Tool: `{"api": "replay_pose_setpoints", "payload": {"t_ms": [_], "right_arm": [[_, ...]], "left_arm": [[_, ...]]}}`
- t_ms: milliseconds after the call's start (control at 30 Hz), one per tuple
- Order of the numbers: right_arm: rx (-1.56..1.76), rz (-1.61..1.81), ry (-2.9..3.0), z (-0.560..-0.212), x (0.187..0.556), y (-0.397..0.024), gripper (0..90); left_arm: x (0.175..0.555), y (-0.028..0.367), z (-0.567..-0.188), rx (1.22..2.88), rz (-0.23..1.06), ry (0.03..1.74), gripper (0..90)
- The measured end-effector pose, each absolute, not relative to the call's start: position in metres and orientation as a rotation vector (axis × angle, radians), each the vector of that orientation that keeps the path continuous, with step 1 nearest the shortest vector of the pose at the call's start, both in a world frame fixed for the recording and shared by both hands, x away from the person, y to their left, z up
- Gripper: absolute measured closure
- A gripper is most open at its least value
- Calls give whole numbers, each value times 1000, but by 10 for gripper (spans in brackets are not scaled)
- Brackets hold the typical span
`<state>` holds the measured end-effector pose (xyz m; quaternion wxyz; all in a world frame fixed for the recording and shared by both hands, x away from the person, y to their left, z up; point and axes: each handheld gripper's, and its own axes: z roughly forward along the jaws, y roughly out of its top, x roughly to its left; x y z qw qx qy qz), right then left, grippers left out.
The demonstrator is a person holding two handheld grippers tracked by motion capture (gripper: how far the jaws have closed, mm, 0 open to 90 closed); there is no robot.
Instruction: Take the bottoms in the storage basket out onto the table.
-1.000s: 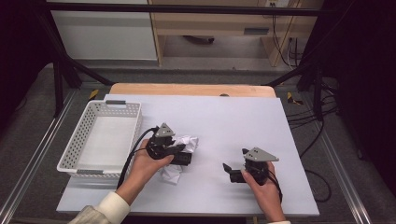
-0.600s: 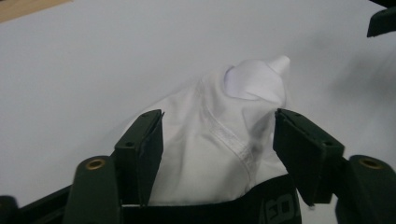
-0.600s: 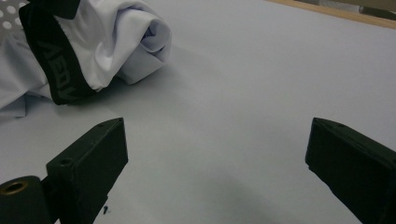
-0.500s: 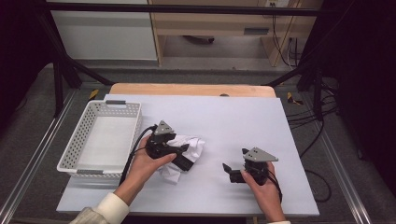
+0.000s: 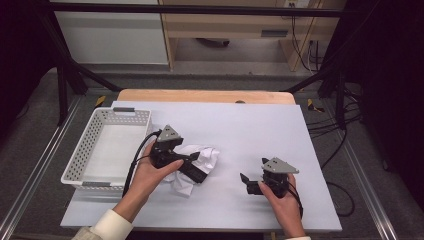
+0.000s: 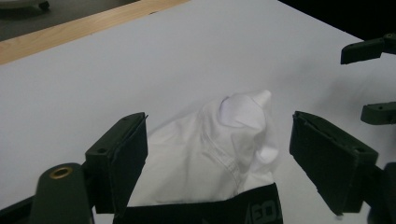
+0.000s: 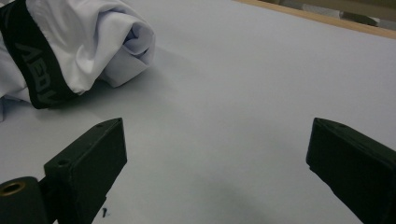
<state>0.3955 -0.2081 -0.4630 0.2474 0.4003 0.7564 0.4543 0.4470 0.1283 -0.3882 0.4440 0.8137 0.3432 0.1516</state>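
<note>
A crumpled white garment (image 5: 204,159) with a black lettered waistband (image 6: 243,210) lies on the white table cover, left of centre. My left gripper (image 5: 196,169) hovers just over it. Its jaws have just been opening and now stand wide in the left gripper view (image 6: 217,135), with a peak of the cloth (image 6: 236,135) rising between them and the pads not pressing on it. My right gripper (image 5: 248,183) rests low at the front right, pointing left toward the garment (image 7: 93,42). It is open (image 7: 217,149) with only bare table between its jaws.
A white slotted basket (image 5: 79,159) stands at the table's left edge, close to my left forearm. The white cover (image 5: 260,125) stretches back to a wooden edge (image 5: 210,96). Cables trail on the floor at the right.
The left gripper's jaws have spread apart and let go of the cloth, and that hand has lifted a little. The garment has slumped out toward the right. The right gripper has kept still.
</note>
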Motion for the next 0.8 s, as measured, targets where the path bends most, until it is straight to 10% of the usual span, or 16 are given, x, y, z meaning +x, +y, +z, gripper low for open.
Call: {"api": "replay_pose_setpoints", "payload": {"t_ms": [800], "right_arm": [[1133, 1274, 2099, -456, 394, -198, 105]], "left_arm": [[427, 167, -377, 1915, 408, 842, 113]]}}
